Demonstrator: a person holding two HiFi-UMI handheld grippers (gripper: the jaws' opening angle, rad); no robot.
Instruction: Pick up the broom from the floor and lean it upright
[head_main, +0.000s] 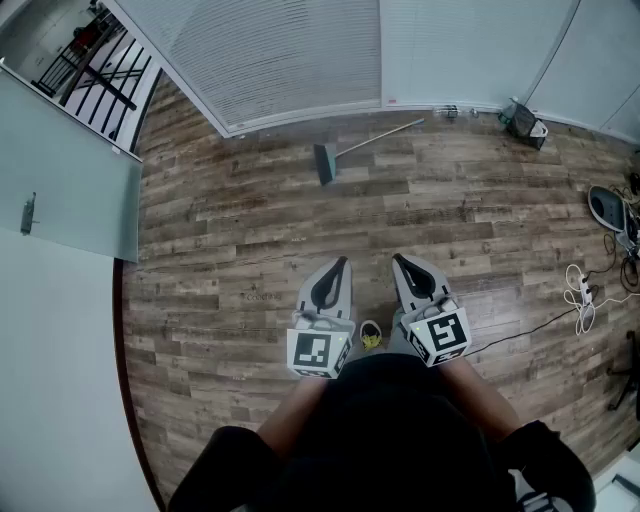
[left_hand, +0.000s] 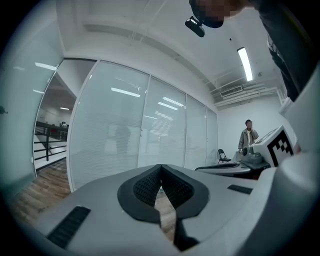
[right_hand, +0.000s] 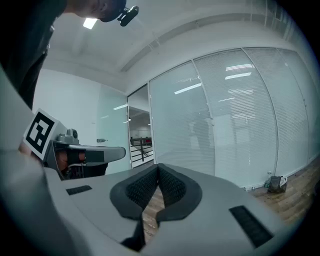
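Brown wood-plank floor (head_main: 220, 220) bearing grey brush-headed, thin-handled broom (head_main: 372, 143) flat near its far edge by the blind-covered glass wall (head_main: 300, 50), well apart from left tool (head_main: 340, 262) and right tool (head_main: 398, 258), both pressed together, empty; approach, pickup, leaning judged all left.

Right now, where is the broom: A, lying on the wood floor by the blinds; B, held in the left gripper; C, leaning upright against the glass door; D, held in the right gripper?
A: the broom lies flat on the wood floor, close to the blinds.
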